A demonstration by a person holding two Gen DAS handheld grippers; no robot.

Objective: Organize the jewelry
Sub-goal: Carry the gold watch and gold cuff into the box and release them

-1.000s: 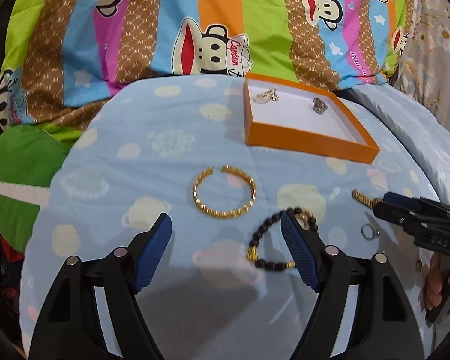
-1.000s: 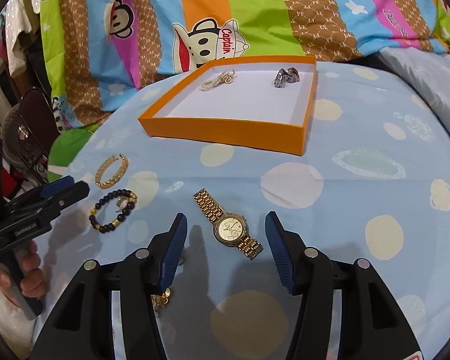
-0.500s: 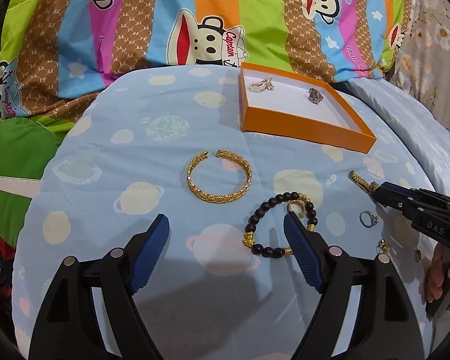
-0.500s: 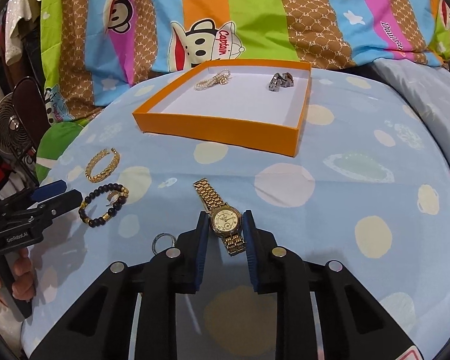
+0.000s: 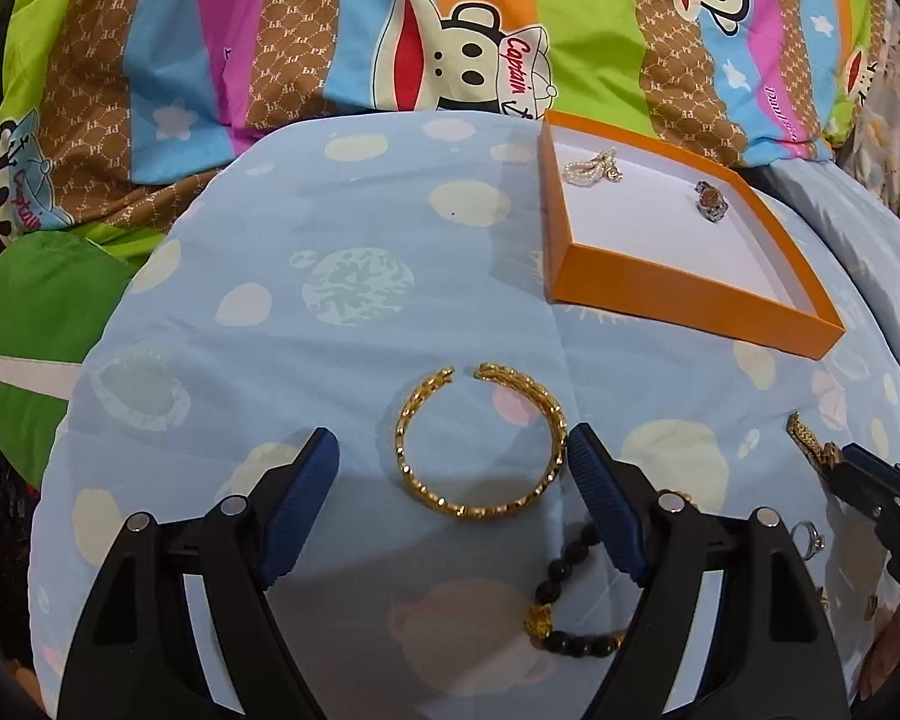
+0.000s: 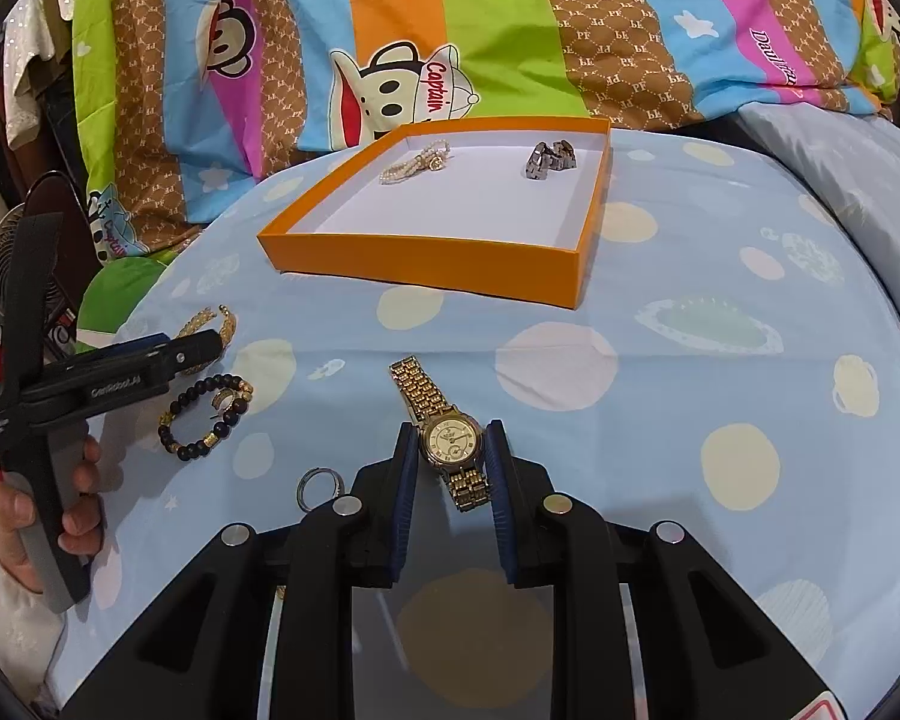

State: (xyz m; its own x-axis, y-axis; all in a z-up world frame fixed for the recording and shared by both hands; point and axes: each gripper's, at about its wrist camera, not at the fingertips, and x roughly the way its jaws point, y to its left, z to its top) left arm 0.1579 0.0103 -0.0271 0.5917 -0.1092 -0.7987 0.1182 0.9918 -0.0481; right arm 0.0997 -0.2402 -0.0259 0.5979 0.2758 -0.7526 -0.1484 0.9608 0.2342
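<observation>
My right gripper [image 6: 452, 461] is shut on the gold watch [image 6: 450, 439], its pads at both sides of the dial, on the blue cloth. My left gripper [image 5: 450, 468] is open with the gold bangle [image 5: 480, 441] between its fingertips; the bangle lies on the cloth. A black bead bracelet [image 5: 570, 600] lies just behind the left gripper's right finger, also seen in the right wrist view [image 6: 207, 417]. The orange tray [image 6: 426, 261] holds a pearl piece [image 6: 415, 162] and a silver piece [image 6: 552, 160].
A silver ring [image 6: 320, 486] lies left of my right gripper. A striped cartoon blanket [image 6: 450, 30] rises behind the tray. A green cushion [image 5: 36, 324] lies at the left. The blue cloth [image 6: 720, 360] spreads right of the watch.
My right gripper has closed around the watch. My left gripper has moved forward so that the gold bangle now sits between its open fingers and the bead bracelet lies behind them.
</observation>
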